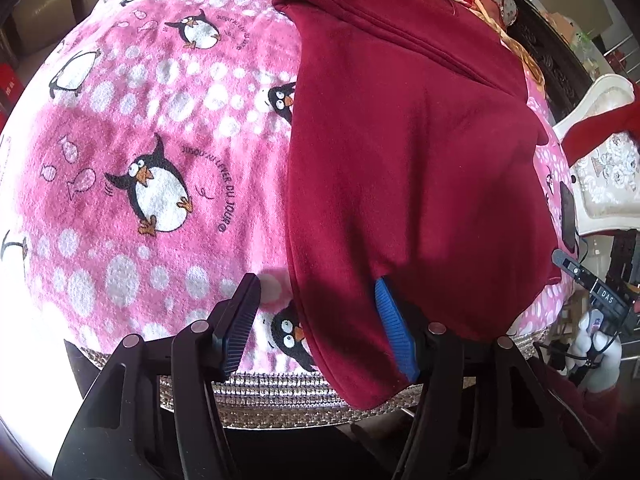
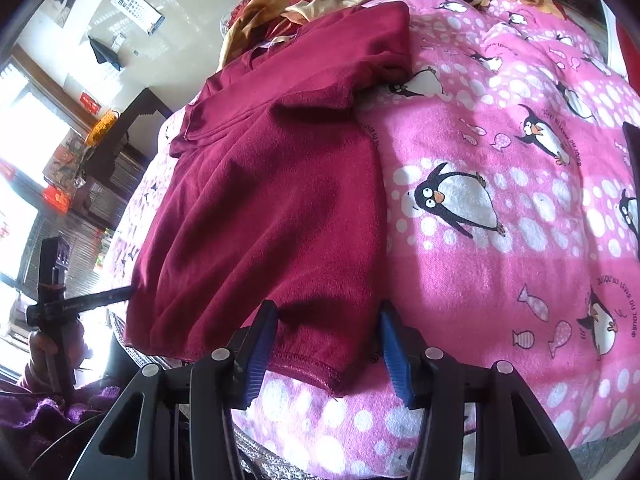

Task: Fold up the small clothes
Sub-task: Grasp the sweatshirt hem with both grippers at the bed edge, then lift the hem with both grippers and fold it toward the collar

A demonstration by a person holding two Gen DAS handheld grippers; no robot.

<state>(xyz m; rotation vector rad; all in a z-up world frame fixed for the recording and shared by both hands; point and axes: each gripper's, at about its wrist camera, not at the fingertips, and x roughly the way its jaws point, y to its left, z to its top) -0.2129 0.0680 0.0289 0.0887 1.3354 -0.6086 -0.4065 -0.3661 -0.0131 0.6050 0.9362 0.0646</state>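
Left wrist view: a dark red shirt [image 1: 408, 152] spread over a pink blanket [image 1: 132, 128] printed with penguins and white dots, each penguin ringed by the words "JUSQU'AU LEVER DU JOUR". Left gripper [image 1: 320, 328] at the shirt's near hem, jaws apart – black finger [image 1: 236, 328] clear over the blanket, blue pad [image 1: 396, 336] partly covered by the hem draped across it, nothing pinched. Beyond the table's edge at far right, a black tool marked "DAS" [image 1: 604, 300] in a white-gloved hand.

Right wrist view: the same shirt [image 2: 264, 200] lying flat on the blanket [image 2: 500, 220], one sleeve folded across its top. Right gripper [image 2: 326, 348] with jaws parted astride the hem's corner – cloth between the two blue pads [image 2: 394, 356], no squeeze visible. An eye chart [image 2: 138, 8] on the far wall, letters too small to read.
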